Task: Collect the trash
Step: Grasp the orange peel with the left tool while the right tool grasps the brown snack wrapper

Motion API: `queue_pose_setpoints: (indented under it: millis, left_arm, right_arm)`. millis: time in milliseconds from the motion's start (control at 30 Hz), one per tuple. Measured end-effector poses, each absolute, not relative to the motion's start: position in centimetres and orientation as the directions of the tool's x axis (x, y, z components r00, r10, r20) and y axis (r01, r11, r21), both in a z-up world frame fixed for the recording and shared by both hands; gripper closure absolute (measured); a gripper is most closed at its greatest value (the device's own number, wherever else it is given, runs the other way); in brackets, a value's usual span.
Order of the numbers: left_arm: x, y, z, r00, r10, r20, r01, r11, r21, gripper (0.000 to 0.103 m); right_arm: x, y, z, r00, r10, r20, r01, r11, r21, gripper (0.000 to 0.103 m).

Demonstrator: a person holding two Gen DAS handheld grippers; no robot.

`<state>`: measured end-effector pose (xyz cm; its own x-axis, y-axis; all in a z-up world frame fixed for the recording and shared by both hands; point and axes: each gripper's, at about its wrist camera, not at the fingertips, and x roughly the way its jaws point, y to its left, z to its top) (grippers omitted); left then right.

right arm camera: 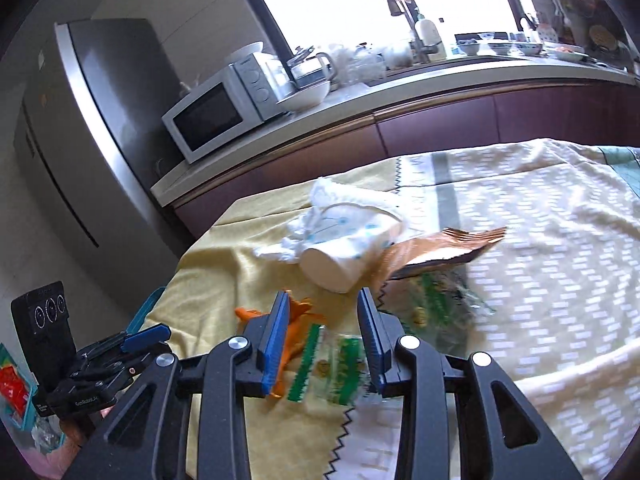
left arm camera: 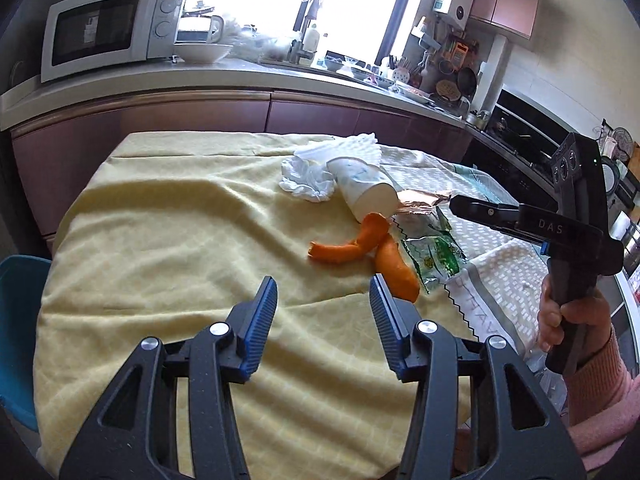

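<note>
Both grippers sit part-open and empty — the left gripper [left arm camera: 323,296] hovers over bare yellow tablecloth [left arm camera: 160,240], just short of the orange peel [left arm camera: 360,248], while the right gripper [right arm camera: 323,316] hangs above the green wrapper [right arm camera: 340,364]. The trash pile — paper cup [left arm camera: 366,190], crumpled tissue [left arm camera: 306,180], copper foil wrapper [left arm camera: 424,200] — lies mid-table. Looks like the approach step; next each needs to drop onto one piece and close.

Orange peel [left arm camera: 362,250], green-printed wrapper [left arm camera: 434,258], yellow tablecloth [left arm camera: 160,240].

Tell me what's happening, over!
Left gripper and right gripper open, empty. Cup, tissue, peels, wrappers uncollected. Nothing blocking.
</note>
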<state>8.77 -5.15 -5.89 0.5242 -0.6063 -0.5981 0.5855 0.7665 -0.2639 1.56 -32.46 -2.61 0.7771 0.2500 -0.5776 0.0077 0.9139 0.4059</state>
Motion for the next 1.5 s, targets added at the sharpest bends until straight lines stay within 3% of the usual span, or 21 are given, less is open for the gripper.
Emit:
queue_pose_setpoints:
  millis: [200, 567, 633, 733, 933, 1000, 1133, 1300, 1500]
  left_arm:
    - [11.3, -7.0, -6.8, 0.494, -0.582, -0.646, 0.565, 0.779, -0.27, 0.053]
    - [14.9, -10.1, -8.0, 0.415, -0.565, -0.713, 0.538, 0.784, -0.308, 0.054]
    - [15.2, -10.7, -8.2, 0.395, -0.567, -0.723, 0.542, 0.779, -0.315, 0.056]
    - [15.4, -11.3, -8.6, 0.375, -0.565, -0.735, 0.547, 0.775, -0.317, 0.068]
    - [16.2, -11.3, -8.8, 0.351, -0.589, -0.728, 0.524, 0.768, -0.369, 0.068]
    - [16.5, -11.2, -8.8, 0.342, -0.602, -0.721, 0.515, 0.762, -0.391, 0.063]
    - [16.9, -11.3, -8.8, 0.339, -0.609, -0.717, 0.508, 0.76, -0.405, 0.065]
    - [17.0, -11.4, -9.1, 0.329, -0.617, -0.715, 0.507, 0.754, -0.417, 0.095]
    - [16.8, -11.1, -9.0, 0.334, -0.626, -0.705, 0.507, 0.75, -0.425, 0.099]
  right_arm:
    - [1.5, -36.4, -3.4, 0.794, 0.202, -0.573, 0.098, 0.888, 0.449, 0.056]
    - [4.8, -39.9, -6.1, 0.781, 0.296, -0.55, 0.129, 0.786, 0.605, 0.054]
    - [5.4, -40.2, -6.5, 0.778, 0.314, -0.544, 0.136, 0.761, 0.634, 0.054]
    - [5.9, -40.6, -7.1, 0.776, 0.34, -0.531, 0.138, 0.73, 0.67, 0.054]
    - [6.2, -41.2, -8.1, 0.77, 0.376, -0.515, 0.146, 0.682, 0.717, 0.066]
    - [6.2, -41.5, -8.6, 0.768, 0.389, -0.509, 0.15, 0.664, 0.733, 0.075]
    - [5.9, -41.9, -9.0, 0.772, 0.405, -0.49, 0.142, 0.642, 0.754, 0.087]
    - [5.8, -41.7, -8.5, 0.778, 0.403, -0.482, 0.126, 0.651, 0.749, 0.097]
    - [5.7, -41.6, -8.0, 0.786, 0.405, -0.468, 0.106, 0.657, 0.746, 0.1]
